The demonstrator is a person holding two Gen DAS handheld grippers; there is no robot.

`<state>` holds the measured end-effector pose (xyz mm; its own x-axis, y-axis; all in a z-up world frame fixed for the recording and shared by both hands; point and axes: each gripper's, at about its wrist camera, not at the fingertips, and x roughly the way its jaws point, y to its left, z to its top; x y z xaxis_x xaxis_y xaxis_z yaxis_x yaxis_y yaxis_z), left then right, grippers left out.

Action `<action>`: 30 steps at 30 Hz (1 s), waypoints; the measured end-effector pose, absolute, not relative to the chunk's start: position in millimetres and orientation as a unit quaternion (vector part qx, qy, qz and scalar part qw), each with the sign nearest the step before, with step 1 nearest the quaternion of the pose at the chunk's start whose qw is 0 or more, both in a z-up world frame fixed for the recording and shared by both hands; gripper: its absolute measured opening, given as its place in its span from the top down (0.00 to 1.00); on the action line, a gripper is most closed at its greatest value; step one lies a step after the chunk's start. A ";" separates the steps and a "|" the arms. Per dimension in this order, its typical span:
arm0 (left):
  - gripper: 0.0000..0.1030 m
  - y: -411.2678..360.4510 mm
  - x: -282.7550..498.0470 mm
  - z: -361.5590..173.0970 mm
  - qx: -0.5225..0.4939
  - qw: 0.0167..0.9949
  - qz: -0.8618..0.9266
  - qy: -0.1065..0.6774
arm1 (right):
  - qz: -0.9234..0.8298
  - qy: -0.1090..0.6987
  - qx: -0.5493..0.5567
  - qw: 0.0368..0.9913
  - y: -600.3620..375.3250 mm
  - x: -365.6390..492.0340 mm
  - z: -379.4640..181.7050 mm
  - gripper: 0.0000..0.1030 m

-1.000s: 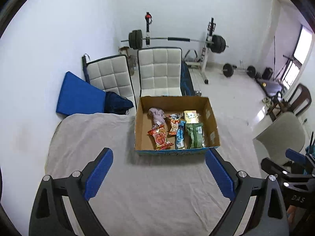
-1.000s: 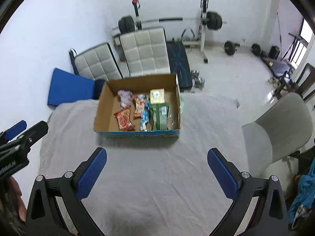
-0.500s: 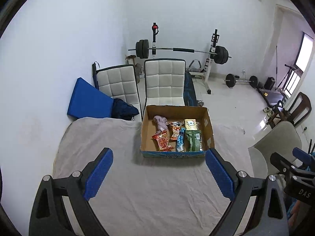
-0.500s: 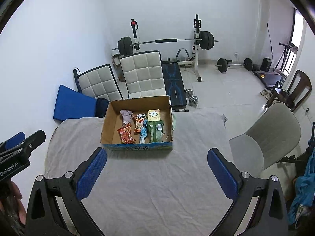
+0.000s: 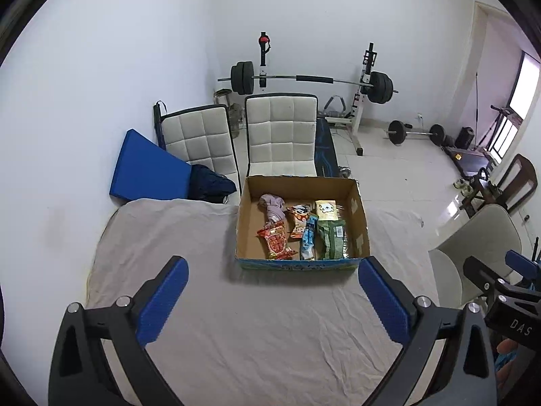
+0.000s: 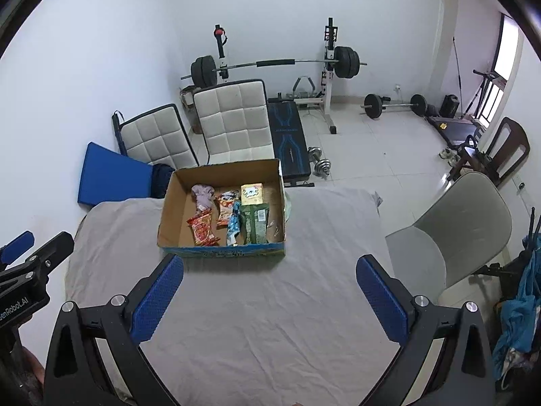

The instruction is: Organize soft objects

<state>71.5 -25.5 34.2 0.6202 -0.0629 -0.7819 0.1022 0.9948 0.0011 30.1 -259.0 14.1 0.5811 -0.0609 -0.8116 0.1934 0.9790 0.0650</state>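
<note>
Both cameras are higher and farther back than a second ago, so the cardboard box [image 5: 301, 223] looks smaller and more of the room shows. The things in the box lie as they did before.

The left gripper [image 5: 272, 299] has its blue fingers spread wide and holds nothing. The right gripper [image 6: 268, 296] is spread wide too, with nothing between its fingers. Both hang above the gray cloth [image 5: 270, 331] on the table, well apart from the box, which sits ahead of them near the far edge.

The box is brown, open on top, with a blue printed front. Inside lie a soft purple cloth bundle [image 5: 272, 205], a shiny red snack bag [image 5: 276, 244], an orange snack bag [image 5: 299, 220], a thin light blue packet [image 5: 308, 241], a crinkly green bag [image 5: 332, 238] and a small yellow pouch [image 5: 326, 209]. The bags lie side by side. The gray cloth is wrinkled. The finger pads [image 6: 159, 297] look bumpy.
</note>
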 end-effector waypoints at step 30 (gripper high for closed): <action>0.00 -22.0 75.4 29.9 0.023 0.904 -0.025 0.426 | -0.043 0.440 0.056 0.895 -251.3 57.0 17.8 0.00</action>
<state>75.4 -22.0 29.9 0.6363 -0.0256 -0.7710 0.0643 0.9977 0.0199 57.0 -251.3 17.8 0.6088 -0.0286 -0.7928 0.1271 0.9900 0.0619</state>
